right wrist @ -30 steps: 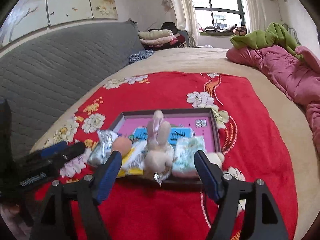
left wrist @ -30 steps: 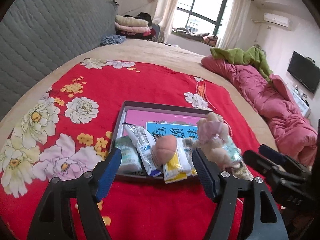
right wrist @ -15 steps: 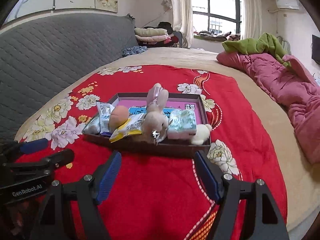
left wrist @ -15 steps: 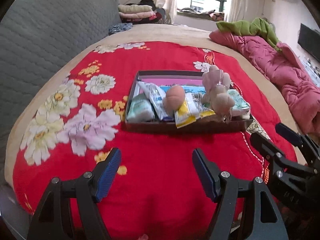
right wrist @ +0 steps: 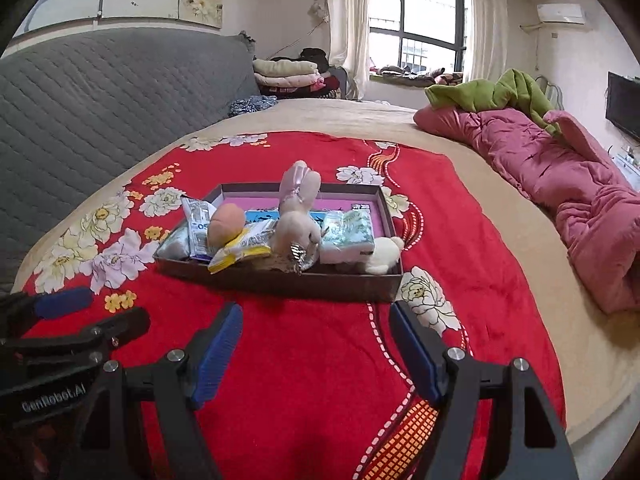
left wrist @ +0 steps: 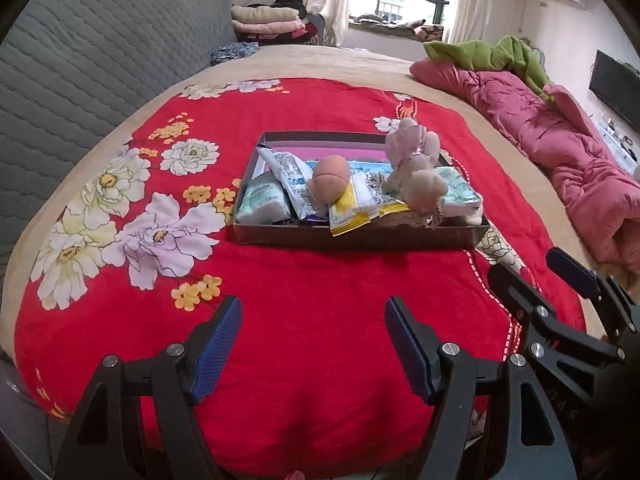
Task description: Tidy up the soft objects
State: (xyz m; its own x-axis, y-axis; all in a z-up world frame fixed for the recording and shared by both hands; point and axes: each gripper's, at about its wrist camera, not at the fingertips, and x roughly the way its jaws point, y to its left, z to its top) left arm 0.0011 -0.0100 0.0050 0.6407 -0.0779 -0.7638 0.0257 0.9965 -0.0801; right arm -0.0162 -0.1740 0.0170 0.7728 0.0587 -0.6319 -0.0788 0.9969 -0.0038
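Both grippers, left gripper point(left wrist: 313, 344) and right gripper point(right wrist: 316, 350), wide open, empty. Tray point(right wrist: 280, 280) straight ahead, apart from both; plush rabbit point(right wrist: 298, 220) upright, probably nearer right.

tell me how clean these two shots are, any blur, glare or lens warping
Left wrist view: sharp on the tray and plush rabbit, strong fisheye bending of the red blanket, dark corner vignetting. Right wrist view: equally sharp, window bright and partly washed out, soft daylight, no harsh shadows, same barrel warp.
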